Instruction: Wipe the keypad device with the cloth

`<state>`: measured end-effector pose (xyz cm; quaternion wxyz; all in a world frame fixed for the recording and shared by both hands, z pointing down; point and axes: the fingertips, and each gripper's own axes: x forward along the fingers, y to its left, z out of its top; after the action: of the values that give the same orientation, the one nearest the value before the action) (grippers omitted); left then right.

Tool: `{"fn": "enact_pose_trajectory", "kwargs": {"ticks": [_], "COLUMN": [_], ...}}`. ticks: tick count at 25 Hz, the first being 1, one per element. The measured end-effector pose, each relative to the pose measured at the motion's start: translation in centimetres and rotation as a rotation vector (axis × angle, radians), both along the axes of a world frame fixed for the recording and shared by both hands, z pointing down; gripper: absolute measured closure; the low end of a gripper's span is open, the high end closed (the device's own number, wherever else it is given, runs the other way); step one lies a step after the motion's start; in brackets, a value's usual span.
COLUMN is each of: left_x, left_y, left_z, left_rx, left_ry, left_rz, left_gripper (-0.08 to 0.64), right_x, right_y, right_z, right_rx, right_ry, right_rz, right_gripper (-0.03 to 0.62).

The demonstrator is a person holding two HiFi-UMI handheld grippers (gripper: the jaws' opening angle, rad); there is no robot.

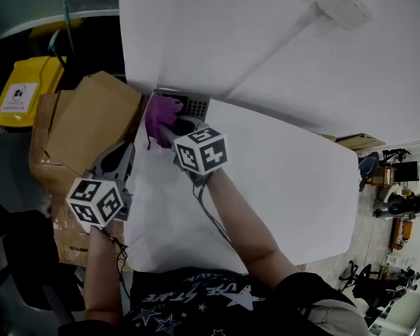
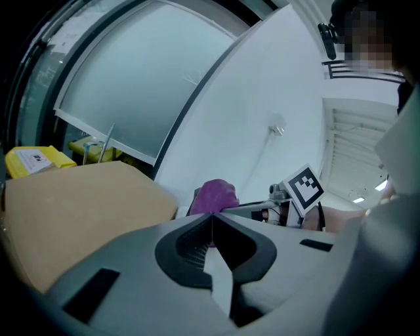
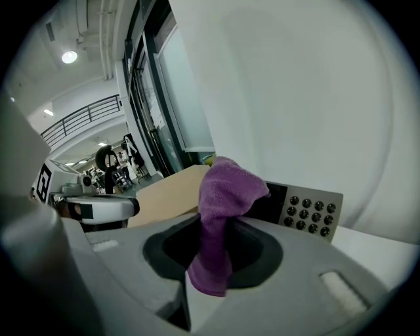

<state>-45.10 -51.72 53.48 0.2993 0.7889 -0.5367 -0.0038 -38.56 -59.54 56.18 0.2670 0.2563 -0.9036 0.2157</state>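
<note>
A grey keypad device (image 1: 192,105) with dark round buttons lies at the far edge of the white table (image 1: 289,187); its keys (image 3: 308,213) show in the right gripper view. My right gripper (image 1: 166,131) is shut on a purple cloth (image 1: 161,113), and the cloth (image 3: 220,210) bunches up just in front of the device's left part. My left gripper (image 1: 127,151) hangs off the table's left side over cardboard, jaws shut with nothing between them (image 2: 211,230). From there the cloth (image 2: 214,195) shows ahead.
Brown cardboard boxes (image 1: 87,128) are stacked left of the table. A yellow container (image 1: 24,86) sits beyond them on the floor. A second white tabletop (image 1: 273,32) adjoins at the back. The person's arms and dark shirt fill the near edge.
</note>
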Motion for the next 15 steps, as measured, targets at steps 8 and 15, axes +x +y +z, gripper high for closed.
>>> {"fn": "enact_pose_trajectory", "kwargs": {"ticks": [8,15], "left_x": [0.4,2.3], "left_y": [-0.6,-1.2], "left_z": [0.5,0.5], "left_rx": [-0.004,-0.006], "left_ry": [0.002,0.009], "left_rz": [0.004,0.040], "left_gripper": [0.551,0.551], "right_x": [2.0,5.0], "right_y": [-1.3,-2.1], "right_z": [1.1,1.1], "right_rx": [-0.022,-0.018], "right_ry": [0.000,0.014], "right_rz": [0.063,0.109], "right_gripper": [0.495,0.495]}}
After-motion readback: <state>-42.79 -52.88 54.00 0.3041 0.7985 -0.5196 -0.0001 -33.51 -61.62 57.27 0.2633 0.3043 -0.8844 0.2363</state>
